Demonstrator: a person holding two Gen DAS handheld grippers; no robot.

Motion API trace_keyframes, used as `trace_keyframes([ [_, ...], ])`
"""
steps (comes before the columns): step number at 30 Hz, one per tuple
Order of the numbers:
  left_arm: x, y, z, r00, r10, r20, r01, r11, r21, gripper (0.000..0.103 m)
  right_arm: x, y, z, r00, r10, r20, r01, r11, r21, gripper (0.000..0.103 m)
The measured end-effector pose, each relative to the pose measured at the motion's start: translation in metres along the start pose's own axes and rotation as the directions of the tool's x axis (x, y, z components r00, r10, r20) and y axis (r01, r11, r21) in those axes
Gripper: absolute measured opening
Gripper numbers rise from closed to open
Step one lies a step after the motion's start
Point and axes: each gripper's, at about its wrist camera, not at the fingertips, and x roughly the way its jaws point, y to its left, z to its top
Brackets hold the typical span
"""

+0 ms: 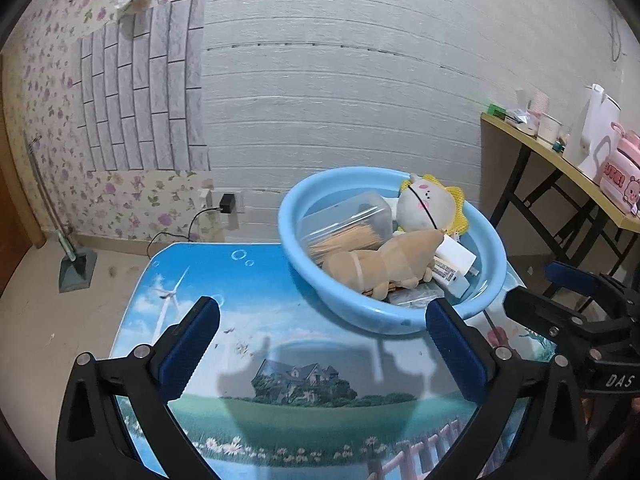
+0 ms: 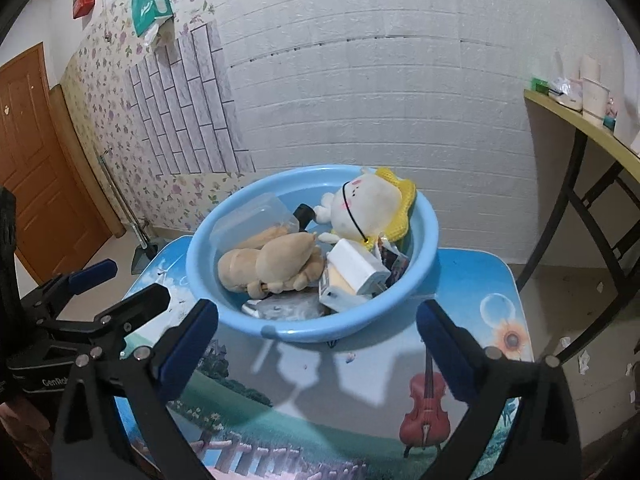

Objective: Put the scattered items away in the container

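A light blue basin [image 1: 360, 312] [image 2: 224, 220] stands on a small table with a printed landscape top [image 1: 240, 292] [image 2: 480, 280]. It holds a tan plush toy [image 1: 380, 260] [image 2: 272, 264], a white plush with a yellow frill [image 1: 430, 202] [image 2: 372, 204], a clear plastic box of sticks [image 1: 348, 224] [image 2: 256, 216], a white box [image 1: 456, 254] [image 2: 356, 268] and a dark packet [image 2: 288, 308]. My left gripper [image 1: 320, 344] is open and empty above the table, before the basin. My right gripper [image 2: 316, 348] is open and empty in front of the basin.
A yellow side table [image 1: 560, 160] [image 2: 580, 120] with cups, a white kettle [image 1: 596, 128] and a pink box [image 1: 620, 176] stands at the right. A wall socket with a black plug [image 1: 228, 202] is behind. An orange door [image 2: 36, 168] is at the left.
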Motion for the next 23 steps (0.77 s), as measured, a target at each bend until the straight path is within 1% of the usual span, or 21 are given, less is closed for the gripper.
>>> trace_keyframes([
  [2,-0.003,-0.001,-0.001,1.0,0.026,0.0,-0.026,1.0,0.01,0.103,-0.004,0.001,-0.001,1.0,-0.011,0.006,0.011,1.0,-0.006,0.103],
  [3,-0.005,-0.001,-0.002,1.0,0.025,-0.001,-0.025,1.0,0.014,0.103,-0.006,0.001,-0.002,1.0,-0.016,0.009,0.016,1.0,-0.006,0.103],
  [6,-0.012,0.001,-0.003,1.0,0.003,0.002,-0.003,1.0,0.004,0.103,-0.01,0.004,-0.002,1.0,-0.018,0.015,0.018,1.0,-0.012,0.103],
  [11,-0.018,0.002,-0.003,1.0,0.005,0.003,-0.005,1.0,0.0,0.103,-0.014,0.009,-0.003,1.0,-0.018,0.021,0.019,1.0,-0.025,0.103],
  [14,-0.02,0.003,-0.004,1.0,-0.01,0.003,0.01,1.0,-0.009,0.103,-0.017,0.008,-0.003,0.999,-0.019,0.028,0.02,1.0,-0.021,0.103],
  [20,-0.026,-0.001,-0.005,0.999,-0.032,0.013,0.032,0.999,0.011,0.103,-0.02,0.007,-0.004,1.0,-0.019,0.02,0.019,1.0,-0.02,0.103],
  [23,-0.029,-0.001,-0.005,0.999,-0.027,0.02,0.026,1.0,0.017,0.103,-0.02,0.008,-0.004,1.0,-0.017,0.018,0.017,1.0,-0.021,0.103],
])
